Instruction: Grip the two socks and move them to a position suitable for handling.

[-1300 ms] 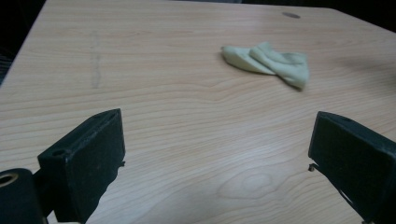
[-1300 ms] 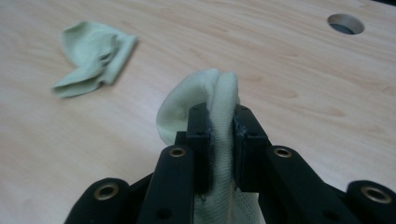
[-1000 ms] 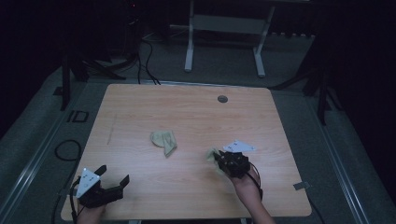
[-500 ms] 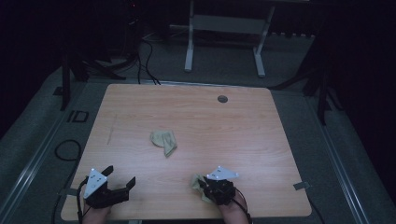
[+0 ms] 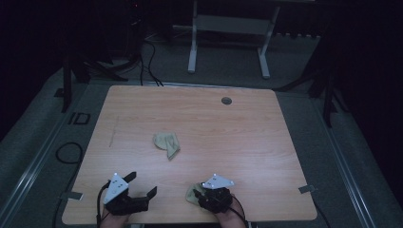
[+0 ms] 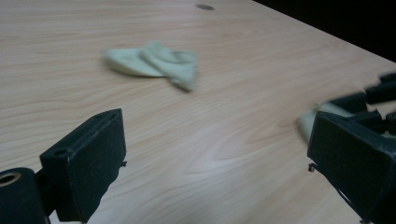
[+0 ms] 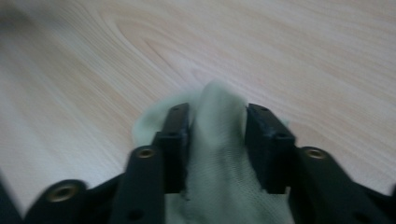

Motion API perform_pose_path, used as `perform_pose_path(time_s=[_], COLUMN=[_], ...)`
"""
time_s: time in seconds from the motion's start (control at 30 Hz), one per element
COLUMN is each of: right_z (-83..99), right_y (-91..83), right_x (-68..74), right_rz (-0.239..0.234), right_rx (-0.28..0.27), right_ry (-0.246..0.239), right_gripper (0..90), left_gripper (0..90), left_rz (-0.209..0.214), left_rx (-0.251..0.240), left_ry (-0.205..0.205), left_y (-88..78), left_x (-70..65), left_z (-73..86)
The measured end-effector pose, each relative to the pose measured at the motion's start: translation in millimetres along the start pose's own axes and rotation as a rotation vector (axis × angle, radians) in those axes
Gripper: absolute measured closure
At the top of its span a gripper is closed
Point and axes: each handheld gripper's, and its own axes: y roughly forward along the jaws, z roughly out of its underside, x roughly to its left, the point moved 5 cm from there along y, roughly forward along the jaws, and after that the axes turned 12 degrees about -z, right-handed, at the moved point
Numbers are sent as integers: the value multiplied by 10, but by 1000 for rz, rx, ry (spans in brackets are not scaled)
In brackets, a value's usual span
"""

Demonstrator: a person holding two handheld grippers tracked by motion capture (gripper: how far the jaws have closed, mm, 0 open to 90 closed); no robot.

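Right gripper (image 5: pixel 204 195) clamped on pale green cloth (image 7: pixel 219 154) at table (image 5: pixel 266 142) near edge, left gripper (image 5: pixel 141 185) spread empty, second cloth (image 5: pixel 167 144) forward, nearer left gripper.

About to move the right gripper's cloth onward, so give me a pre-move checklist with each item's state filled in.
1. Right gripper has a grip: ok, its jaws are closed on the held cloth, which bulges up between them.
2. Left gripper free: ok, jaws wide apart, nothing between them.
3. Second cloth out of the way: ok, it lies alone mid-table, apart from both grippers.
4. Held cloth off the table: cannot tell; its edge looks close to the wood.
5. How much cloth hangs below the jaws: cannot tell, hidden by the gripper.
6. Grippers apart: ok, a clear gap between them in the high view.
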Motion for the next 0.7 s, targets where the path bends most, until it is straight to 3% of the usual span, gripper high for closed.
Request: perform_pose_path(time_s=[0.03, 0.13, 0.2, 0.27, 0.33, 0.4, 0.53, 0.7], right_z=[-50, -231, -320, -344, -300, -212, -57, 12], right_y=[-61, -303, -449, -496, -451, -359, -188, -118], right_x=[-1, -23, -62, -102, -137, -155, -182, -180], right_rz=[-9, -56, -71, -67, -83, -93, -119, -125], right_rx=[-19, -81, -106, -81, -41, 3, 63, 108], right_ry=[-5, -14, -28, -63, -59, -60, -34, -51], right_gripper=[518, 508, 621, 696, 726, 736, 726, 706], left_gripper=[49, 60, 70, 147, 159, 278, 415, 518], left_rz=[15, 59, 91, 108, 149, 171, 241, 249], left_rx=[8, 19, 45, 71, 109, 148, 238, 299], left_ry=[15, 46, 68, 78, 83, 114, 128, 174], left_y=[19, 78, 138, 210, 289, 357, 498, 622], left_x=[-59, -232, -343, -434, -525, -608, -753, -851], left_z=[-4, -11, -16, -20, -20, -14, 9, 66])
